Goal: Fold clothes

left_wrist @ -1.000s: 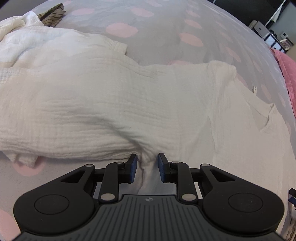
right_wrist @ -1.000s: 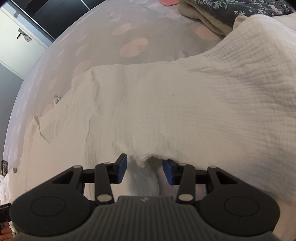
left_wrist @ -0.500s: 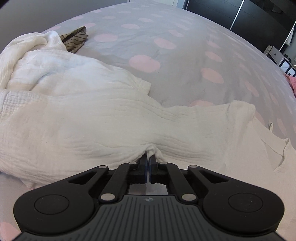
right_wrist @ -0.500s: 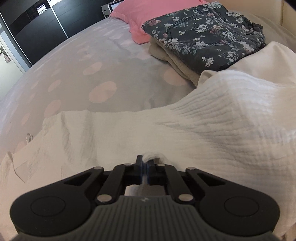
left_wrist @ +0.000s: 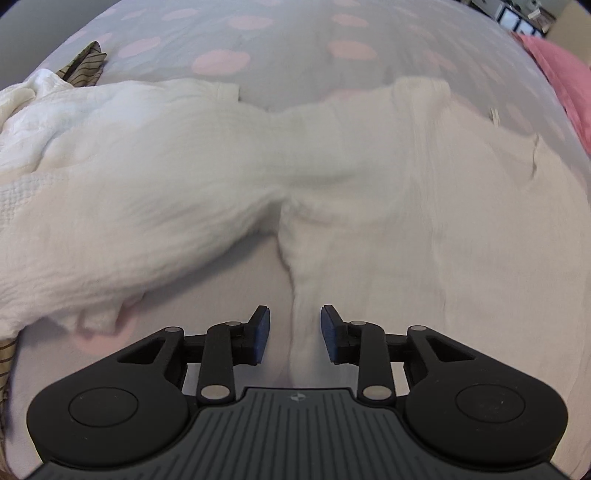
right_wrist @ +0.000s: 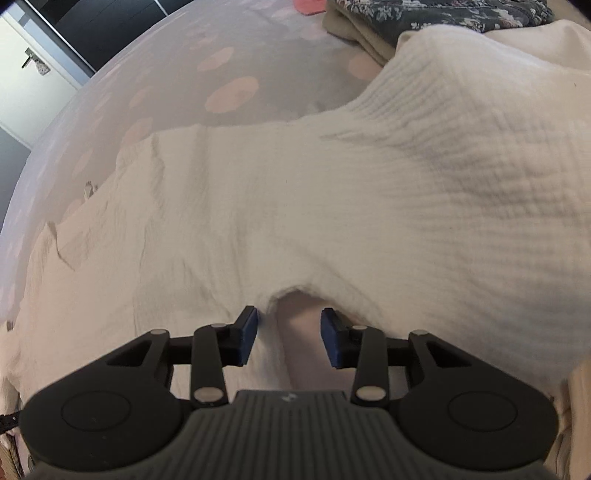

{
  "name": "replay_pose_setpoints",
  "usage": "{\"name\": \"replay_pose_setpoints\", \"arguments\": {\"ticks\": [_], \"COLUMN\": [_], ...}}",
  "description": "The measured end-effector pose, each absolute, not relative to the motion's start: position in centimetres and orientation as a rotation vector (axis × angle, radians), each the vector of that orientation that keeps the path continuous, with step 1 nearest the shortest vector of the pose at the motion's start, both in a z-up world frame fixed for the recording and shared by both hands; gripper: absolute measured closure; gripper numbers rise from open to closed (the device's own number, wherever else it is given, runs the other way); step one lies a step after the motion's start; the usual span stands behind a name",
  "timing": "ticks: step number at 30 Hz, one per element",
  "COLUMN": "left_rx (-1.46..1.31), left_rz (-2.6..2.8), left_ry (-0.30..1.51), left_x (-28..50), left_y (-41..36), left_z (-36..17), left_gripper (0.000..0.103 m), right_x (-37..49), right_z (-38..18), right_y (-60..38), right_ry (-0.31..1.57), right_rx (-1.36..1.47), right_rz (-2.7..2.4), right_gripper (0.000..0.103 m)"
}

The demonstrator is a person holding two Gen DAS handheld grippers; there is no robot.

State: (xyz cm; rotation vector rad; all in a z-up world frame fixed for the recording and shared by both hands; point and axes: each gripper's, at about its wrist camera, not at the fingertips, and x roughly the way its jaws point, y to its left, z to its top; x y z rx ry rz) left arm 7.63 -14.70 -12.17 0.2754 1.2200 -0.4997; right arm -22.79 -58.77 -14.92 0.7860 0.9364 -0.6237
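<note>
A white crinkled garment (left_wrist: 369,177) lies spread on the grey bed cover with pink dots (left_wrist: 295,55). In the left wrist view a long sleeve (left_wrist: 129,206) runs off to the left. My left gripper (left_wrist: 294,334) is open and empty, its jaws either side of a narrow ridge of the white cloth. In the right wrist view the same garment (right_wrist: 295,206) fills the middle, its sleeve (right_wrist: 480,166) rising to the right. My right gripper (right_wrist: 289,336) is open and empty, just before the armpit edge.
A striped brown cloth (left_wrist: 83,66) lies at the far left and a pink pillow (left_wrist: 565,74) at the far right. A stack of folded clothes with a dark floral piece (right_wrist: 443,14) sits at the top right. Dark wardrobe doors (right_wrist: 92,29) stand beyond the bed.
Half a second ago both grippers were shut on pinches of the white garment. Now both have let go and stand open, and the cloth lies flatter on the bed.
</note>
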Motion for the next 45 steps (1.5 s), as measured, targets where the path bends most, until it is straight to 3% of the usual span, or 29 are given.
{"name": "replay_pose_setpoints", "arguments": {"ticks": [5, 8, 11, 15, 22, 27, 32, 37, 45], "left_rx": [0.329, 0.419, 0.495, 0.493, 0.35, 0.277, 0.243, 0.14, 0.029], "left_rz": [-0.563, -0.578, -0.563, -0.513, -0.397, -0.332, -0.269, -0.177, -0.034], "left_ry": [1.235, 1.237, 1.237, 1.207, 1.196, 1.162, 1.07, 0.941, 0.958], "left_x": [5.4, 4.1, 3.7, 3.9, 5.7, 7.6, 10.4, 12.9, 16.3], "left_y": [-13.9, -14.2, -14.7, -14.1, -11.4, -9.2, -6.0, -1.9, 3.1], "left_z": [-12.5, -13.1, -13.2, -11.7, -8.6, -5.6, -2.8, -1.8, -3.6], "left_gripper": [0.075, 0.08, 0.08, 0.08, 0.08, 0.08, 0.08, 0.076, 0.075], "right_x": [-23.7, -23.2, -23.6, -24.5, -24.3, -22.1, -19.6, -17.1, -14.2], "right_z": [-14.8, -14.8, -14.6, -13.7, -10.9, -8.0, -6.0, -6.1, -7.3], "right_y": [-56.3, -55.0, -54.0, -54.7, -54.8, -52.9, -50.9, -49.6, -48.5], "right_ry": [0.984, 1.034, 1.061, 1.044, 0.973, 0.873, 0.792, 0.802, 0.833], "right_rx": [0.753, 0.657, 0.563, 0.578, 0.632, 0.592, 0.575, 0.553, 0.529], "right_rz": [-0.56, -0.568, -0.595, -0.666, -0.702, -0.661, -0.61, -0.557, -0.511], "right_gripper": [0.071, 0.098, 0.099, 0.091, 0.09, 0.061, 0.05, 0.049, 0.048]}}
